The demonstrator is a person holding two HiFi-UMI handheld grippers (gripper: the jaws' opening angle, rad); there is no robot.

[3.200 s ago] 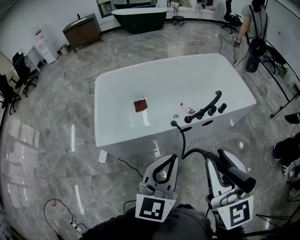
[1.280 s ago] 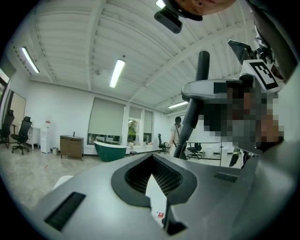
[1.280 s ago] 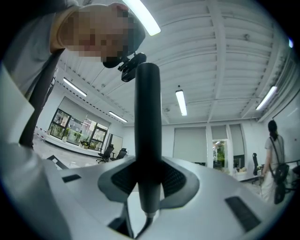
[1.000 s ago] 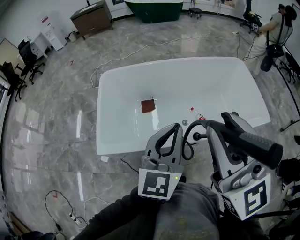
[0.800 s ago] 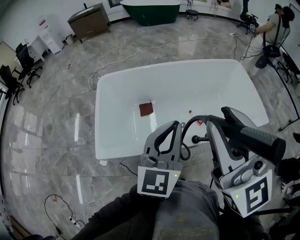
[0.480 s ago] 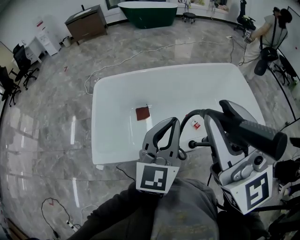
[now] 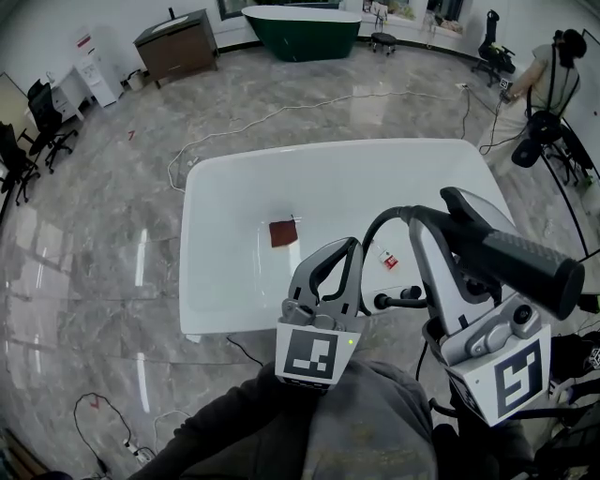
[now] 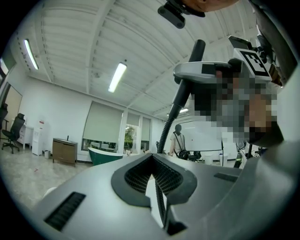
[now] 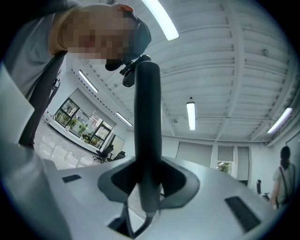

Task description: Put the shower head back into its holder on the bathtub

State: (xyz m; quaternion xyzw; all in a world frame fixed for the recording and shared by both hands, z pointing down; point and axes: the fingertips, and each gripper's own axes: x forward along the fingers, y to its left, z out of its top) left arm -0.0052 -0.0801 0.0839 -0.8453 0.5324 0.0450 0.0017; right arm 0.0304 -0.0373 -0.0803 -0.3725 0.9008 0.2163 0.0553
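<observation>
The white bathtub (image 7: 225,281) fills the middle of the head view. Black tap fittings (image 7: 403,298) stand on its near rim, partly hidden between my grippers. My right gripper (image 7: 448,217) is shut on the black shower head (image 7: 520,262), which sticks out to the right over the rim. In the right gripper view its handle (image 9: 147,117) stands upright between the jaws. The black hose (image 7: 380,230) arcs from it down past my left gripper (image 7: 352,246). In the left gripper view the jaws of the left gripper (image 8: 153,157) are shut, with the hose (image 8: 180,93) rising from their tips.
A red-brown square (image 7: 281,232) and a small red and white item (image 7: 387,261) lie in the tub. Cables (image 7: 281,108) trail over the marble floor. A green tub (image 7: 300,19), a brown cabinet (image 7: 173,42) and a person (image 7: 553,66) are at the back.
Both grippers have come forward from short of the tub to over its near rim and risen a little. The shower head and hose stay held.
</observation>
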